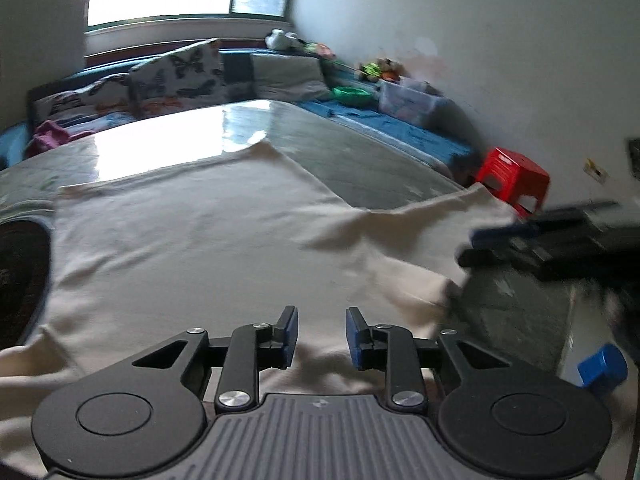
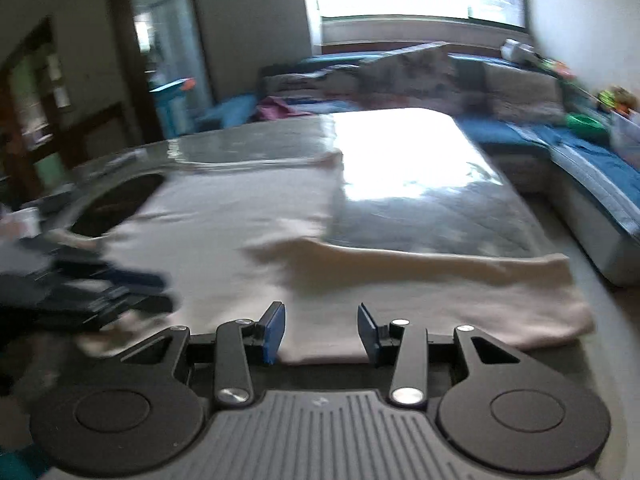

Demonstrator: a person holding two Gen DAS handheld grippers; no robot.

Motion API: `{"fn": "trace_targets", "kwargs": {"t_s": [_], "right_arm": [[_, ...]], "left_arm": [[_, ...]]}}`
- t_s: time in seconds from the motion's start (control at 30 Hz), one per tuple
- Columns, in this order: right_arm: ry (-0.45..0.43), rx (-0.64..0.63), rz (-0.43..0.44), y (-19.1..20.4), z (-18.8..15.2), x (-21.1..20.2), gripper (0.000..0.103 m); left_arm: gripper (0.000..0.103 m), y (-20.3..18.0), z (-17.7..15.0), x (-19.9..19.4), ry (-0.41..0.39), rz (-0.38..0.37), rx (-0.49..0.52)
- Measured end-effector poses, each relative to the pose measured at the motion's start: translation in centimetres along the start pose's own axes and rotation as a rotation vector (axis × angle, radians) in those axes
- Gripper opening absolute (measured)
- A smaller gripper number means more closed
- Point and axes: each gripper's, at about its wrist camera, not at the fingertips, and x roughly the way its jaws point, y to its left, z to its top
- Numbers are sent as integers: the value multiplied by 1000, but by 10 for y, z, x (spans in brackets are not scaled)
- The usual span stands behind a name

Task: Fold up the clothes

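Observation:
A cream T-shirt (image 1: 192,240) lies spread flat on a glossy glass-topped table (image 1: 360,152). My left gripper (image 1: 322,334) hovers open just over the shirt's near part, with nothing between its blue pads (image 1: 290,336). In the left wrist view my right gripper (image 1: 476,246) shows blurred at the right, beside the shirt's sleeve (image 1: 432,216). The right wrist view has the same shirt (image 2: 240,220), its sleeve (image 2: 500,292) reaching right. My right gripper (image 2: 322,332) is open, the shirt's near hem lying under the gap. The left gripper (image 2: 136,288) is a blur at the left.
A dark round patch (image 1: 20,272) sits at the table's left side by the shirt. Beyond the table runs a blue couch (image 1: 420,132) with butterfly cushions (image 1: 180,76), a green bowl (image 1: 352,96) and a clear box (image 1: 408,100). A red stool (image 1: 516,176) stands at the right.

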Motion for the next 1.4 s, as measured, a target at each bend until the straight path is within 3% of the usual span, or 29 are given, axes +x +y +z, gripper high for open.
{"fn": "trace_targets", "kwargs": {"t_s": [0.4, 0.7, 0.87, 0.97, 1.1, 1.17, 1.3, 1.4], "right_arm": [[-1, 71, -325, -73, -12, 14, 40], [-53, 276, -407, -115, -23, -11, 40], [-60, 338, -399, -130, -24, -8, 37], [-72, 368, -407, -136, -23, -4, 30], [-90, 395, -419, -141, -25, -5, 9], [-101, 404, -417, -144, -27, -7, 7], [-105, 411, -414, -145, -28, -10, 6], [-116, 428, -413, -146, -29, -12, 12]], "left_arm": [[33, -9, -4, 5, 9, -1, 67], [39, -13, -1, 5, 16, 7, 86], [41, -16, 4, 2, 7, 9, 94], [41, -19, 7, 2, 0, 8, 101], [42, -26, 12, 3, -5, 0, 124], [42, -30, 14, 5, -6, -7, 134], [42, -39, 17, 11, -4, -20, 154], [42, -42, 18, 15, 2, -23, 164]]}}
